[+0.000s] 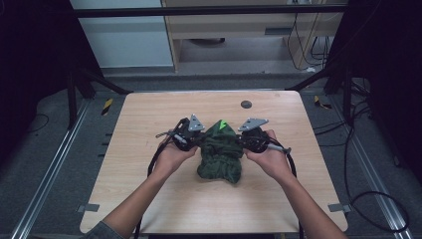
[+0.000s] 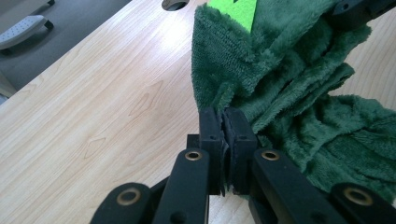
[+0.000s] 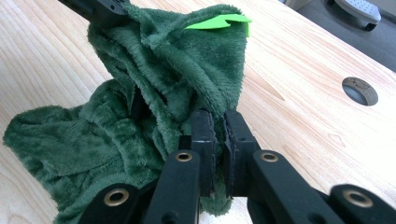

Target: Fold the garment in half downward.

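Cloth: we see a dark green plush cloth (image 1: 220, 155) bunched at mid-table, a bright green tag (image 1: 223, 124) at its far tip.
Left gripper (image 2: 226, 122): we have it clenched on the cloth's left edge.
Right gripper (image 3: 215, 122): clenched on the right edge.
Table (image 1: 149, 114): bare wood all round; a round hole (image 1: 246, 104) lies beyond the cloth.
Containers: none we can see.
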Motion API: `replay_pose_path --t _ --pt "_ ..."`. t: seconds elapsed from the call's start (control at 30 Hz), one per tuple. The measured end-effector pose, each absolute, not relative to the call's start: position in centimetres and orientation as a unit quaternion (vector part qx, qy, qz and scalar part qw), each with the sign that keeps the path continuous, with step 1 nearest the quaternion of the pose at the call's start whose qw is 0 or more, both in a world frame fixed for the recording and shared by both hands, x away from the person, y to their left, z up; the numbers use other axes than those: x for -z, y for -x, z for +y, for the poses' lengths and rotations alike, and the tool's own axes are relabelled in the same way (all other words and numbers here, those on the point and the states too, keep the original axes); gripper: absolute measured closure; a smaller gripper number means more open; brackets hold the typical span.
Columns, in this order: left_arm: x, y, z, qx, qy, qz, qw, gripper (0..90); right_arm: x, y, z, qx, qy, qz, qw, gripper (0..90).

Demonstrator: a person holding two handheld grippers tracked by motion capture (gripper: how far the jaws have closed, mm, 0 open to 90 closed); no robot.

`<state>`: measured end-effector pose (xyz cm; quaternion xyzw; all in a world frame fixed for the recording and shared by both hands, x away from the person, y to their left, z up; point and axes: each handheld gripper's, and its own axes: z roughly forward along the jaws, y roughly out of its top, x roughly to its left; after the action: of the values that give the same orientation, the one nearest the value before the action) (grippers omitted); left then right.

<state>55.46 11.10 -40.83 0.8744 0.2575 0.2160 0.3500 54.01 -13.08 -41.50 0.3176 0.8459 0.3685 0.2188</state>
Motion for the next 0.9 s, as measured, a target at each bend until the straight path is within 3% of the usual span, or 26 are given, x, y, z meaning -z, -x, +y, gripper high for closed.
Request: replay_pose_path --t 0.9 --pt "40.3 -53.5 11.4 -0.22 -0.87 0.247 0.365 86.8 40.8 -52.1 -13.3 -0.382 -0.305 0.844 0.222 84.0"
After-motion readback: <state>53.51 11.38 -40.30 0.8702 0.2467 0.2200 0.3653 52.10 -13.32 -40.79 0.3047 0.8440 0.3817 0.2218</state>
